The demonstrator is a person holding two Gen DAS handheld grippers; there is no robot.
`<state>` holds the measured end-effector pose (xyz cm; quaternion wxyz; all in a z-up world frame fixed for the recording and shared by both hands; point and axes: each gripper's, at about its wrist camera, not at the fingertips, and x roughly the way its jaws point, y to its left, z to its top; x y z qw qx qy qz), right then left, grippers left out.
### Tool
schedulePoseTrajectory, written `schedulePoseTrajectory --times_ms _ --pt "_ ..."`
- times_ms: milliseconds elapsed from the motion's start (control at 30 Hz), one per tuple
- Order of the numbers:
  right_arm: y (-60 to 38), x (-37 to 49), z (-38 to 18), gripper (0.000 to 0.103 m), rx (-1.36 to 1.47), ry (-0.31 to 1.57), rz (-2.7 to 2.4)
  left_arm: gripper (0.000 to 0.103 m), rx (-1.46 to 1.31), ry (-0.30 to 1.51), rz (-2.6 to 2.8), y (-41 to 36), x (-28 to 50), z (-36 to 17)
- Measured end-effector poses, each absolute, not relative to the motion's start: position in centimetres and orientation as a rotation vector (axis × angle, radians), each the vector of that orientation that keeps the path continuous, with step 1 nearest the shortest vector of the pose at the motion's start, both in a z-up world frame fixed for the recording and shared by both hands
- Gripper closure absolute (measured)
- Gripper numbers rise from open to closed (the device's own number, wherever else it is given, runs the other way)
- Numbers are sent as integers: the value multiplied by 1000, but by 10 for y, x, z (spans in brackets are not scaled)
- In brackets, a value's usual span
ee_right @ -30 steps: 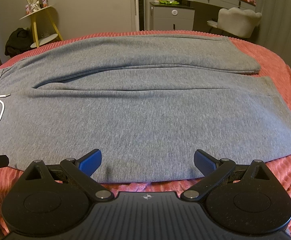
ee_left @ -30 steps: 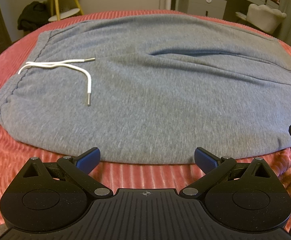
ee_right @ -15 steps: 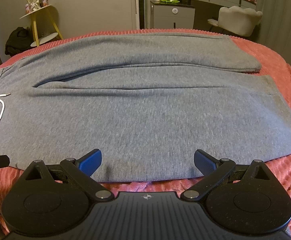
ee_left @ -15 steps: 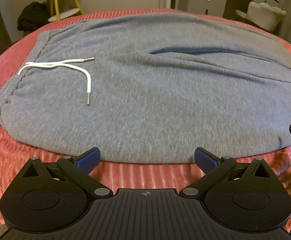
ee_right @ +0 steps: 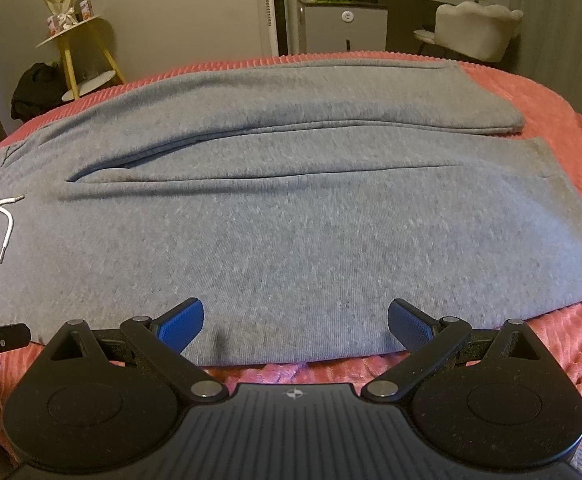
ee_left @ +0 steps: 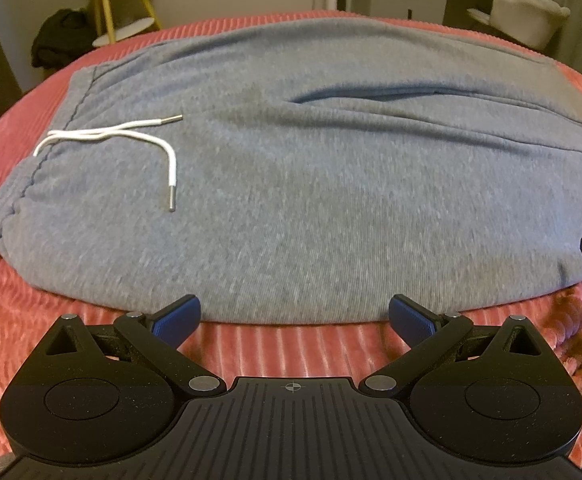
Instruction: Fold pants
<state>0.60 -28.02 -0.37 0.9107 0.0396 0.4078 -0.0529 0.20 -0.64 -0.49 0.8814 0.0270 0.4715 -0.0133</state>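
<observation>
One pair of grey pants (ee_left: 331,200) lies flat across the red blanket (ee_left: 71,340), both legs side by side, waistband toward the left gripper (ee_left: 294,316). Soft, limp knit, probably light, it will sag and drag unless pinched at the near hem edge. Both the left and the right gripper (ee_right: 296,318) hover spread wide, empty, just short of that edge. One white drawstring (ee_left: 131,136) (two metal-tipped ends) rests by the waistband.

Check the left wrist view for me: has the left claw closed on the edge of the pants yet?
No, the left claw is wide open and holds nothing, with the near edge of the grey pants lying flat between its blue pads.
</observation>
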Motion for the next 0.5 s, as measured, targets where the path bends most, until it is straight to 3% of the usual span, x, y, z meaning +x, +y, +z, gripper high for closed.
schedulePoseTrajectory --times_ms 200,500 --pt "-291 12 -1 4 187 820 -32 0 26 941 9 -1 3 9" --pt "-375 69 -41 4 709 871 -123 0 -210 774 241 26 88 47"
